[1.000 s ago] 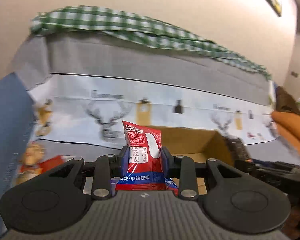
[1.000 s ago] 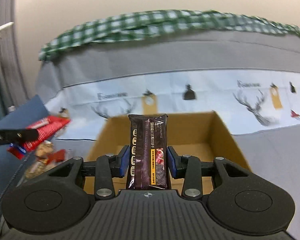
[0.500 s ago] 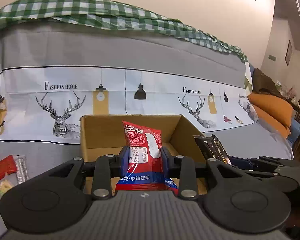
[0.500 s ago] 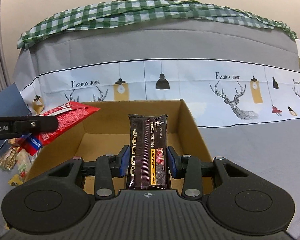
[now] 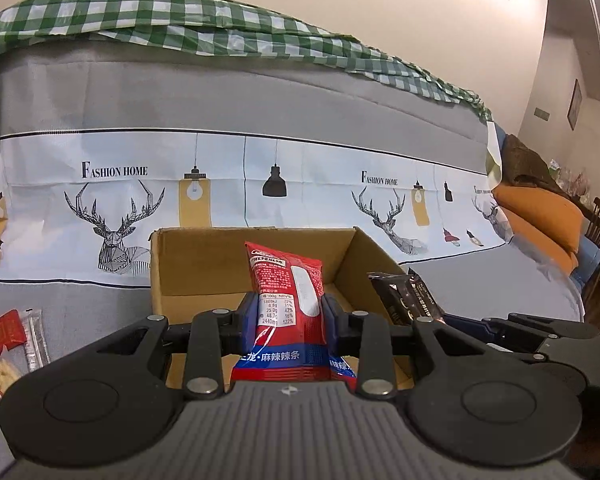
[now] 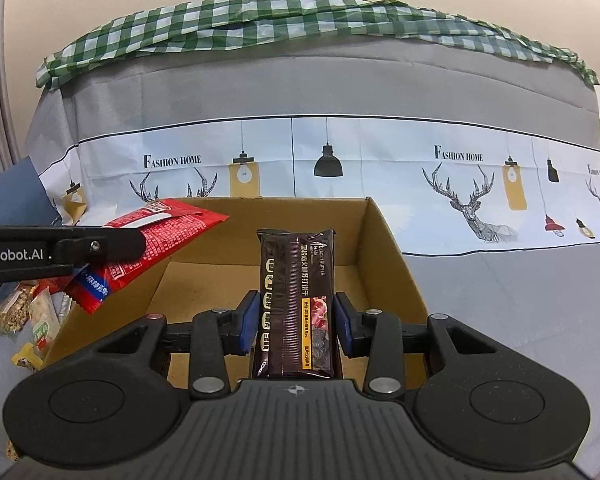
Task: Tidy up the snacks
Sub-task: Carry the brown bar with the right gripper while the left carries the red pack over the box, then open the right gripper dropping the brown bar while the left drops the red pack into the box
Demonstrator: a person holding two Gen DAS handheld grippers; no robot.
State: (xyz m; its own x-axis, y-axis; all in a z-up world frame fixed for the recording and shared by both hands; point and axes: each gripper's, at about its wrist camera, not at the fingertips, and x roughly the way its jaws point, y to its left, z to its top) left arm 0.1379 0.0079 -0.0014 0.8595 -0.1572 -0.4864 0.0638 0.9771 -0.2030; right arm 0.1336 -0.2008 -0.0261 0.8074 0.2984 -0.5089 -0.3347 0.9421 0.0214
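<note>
My left gripper [image 5: 289, 312] is shut on a red and blue snack packet [image 5: 288, 296], held upright over the near edge of an open cardboard box [image 5: 204, 264]. My right gripper [image 6: 296, 316] is shut on a dark brown biscuit packet [image 6: 296, 304], upright above the same box [image 6: 396, 264]. The box's brown floor shows bare. In the right wrist view the left gripper [image 6: 100, 246] comes in from the left with the red packet [image 6: 160, 236] over the box's left wall. In the left wrist view the brown packet [image 5: 408, 300] shows at the box's right side.
The box stands on a sofa covered in grey cloth [image 5: 480, 280] with a deer and lamp print [image 6: 380, 168]. Several loose snacks [image 5: 8, 336] lie on the seat left of the box [image 6: 24, 312]. A green checked cloth [image 6: 300, 16] drapes the backrest. An orange cushion [image 5: 540, 216] lies far right.
The left gripper swung right with the red packet until the box came before it, then held still. The right gripper also turned toward the box and the view settled.
</note>
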